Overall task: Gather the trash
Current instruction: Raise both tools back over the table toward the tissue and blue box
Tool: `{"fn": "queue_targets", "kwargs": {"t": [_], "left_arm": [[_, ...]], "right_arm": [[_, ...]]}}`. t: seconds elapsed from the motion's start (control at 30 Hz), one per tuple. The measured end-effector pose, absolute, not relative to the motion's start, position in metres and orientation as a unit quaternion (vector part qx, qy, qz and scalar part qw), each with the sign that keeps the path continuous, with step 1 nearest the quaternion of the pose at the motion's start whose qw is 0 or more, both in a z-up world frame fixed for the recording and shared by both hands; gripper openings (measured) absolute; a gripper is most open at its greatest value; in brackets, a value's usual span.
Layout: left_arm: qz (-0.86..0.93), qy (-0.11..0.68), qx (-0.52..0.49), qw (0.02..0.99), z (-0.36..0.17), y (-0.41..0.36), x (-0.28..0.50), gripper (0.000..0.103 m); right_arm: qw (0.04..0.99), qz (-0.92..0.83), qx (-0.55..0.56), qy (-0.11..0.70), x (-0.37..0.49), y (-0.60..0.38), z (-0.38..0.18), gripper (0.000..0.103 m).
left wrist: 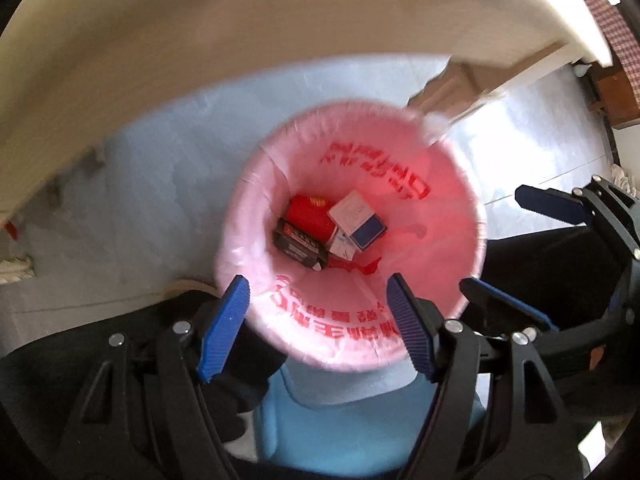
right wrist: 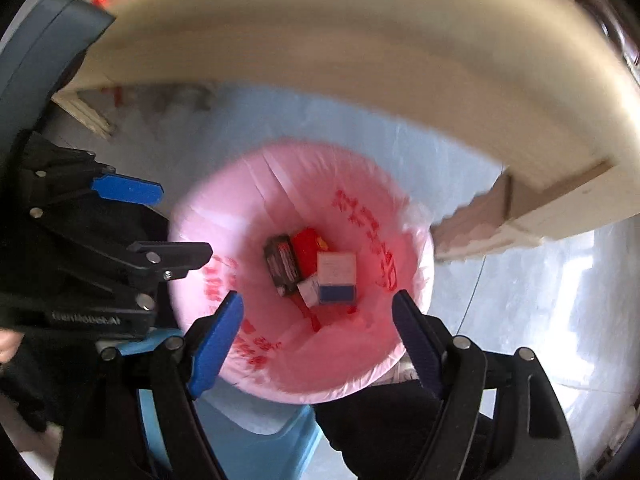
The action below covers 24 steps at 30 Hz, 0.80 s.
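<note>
You are looking straight down into a round bin lined with a thin pink plastic bag printed with red characters [left wrist: 352, 184], its mouth facing up at both cameras and standing on pale grey floor [left wrist: 132, 200] beside the edge of a cream tabletop [left wrist: 200, 40]. At the bottom of the liner lies a small heap of flat trash packets: a white box with a dark blue end panel [left wrist: 358, 220], a red packet [left wrist: 310, 216] and a black packet with red print [left wrist: 300, 242], all touching. In the left wrist view the white-and-blue box runs its long axis from upper left to lower right, blue end toward the lower right; the black packet lies roughly parallel to it. Your left gripper [left wrist: 318, 328] hangs above the near rim with its blue-padded jaws spread wide and nothing between them. Your right gripper [right wrist: 318, 340] is likewise spread wide and empty above the bin's rim.
</note>
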<state>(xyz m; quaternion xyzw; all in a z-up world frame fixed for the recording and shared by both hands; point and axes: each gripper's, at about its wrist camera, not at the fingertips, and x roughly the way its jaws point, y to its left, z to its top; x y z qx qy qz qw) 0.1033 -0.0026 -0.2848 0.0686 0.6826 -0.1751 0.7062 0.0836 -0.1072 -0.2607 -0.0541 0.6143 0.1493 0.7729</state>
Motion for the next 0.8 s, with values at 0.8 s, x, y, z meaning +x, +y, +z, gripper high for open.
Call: {"fn": "queue_targets", "kwargs": {"t": [0.8], "left_arm": [[-0.159, 0.567, 0.086, 0.803, 0.051, 0.075, 0.187, 0.087]], "right_arm": [[0.877, 0.220, -0.084, 0.419, 0.137, -0.129, 0.078, 0.096]]}}
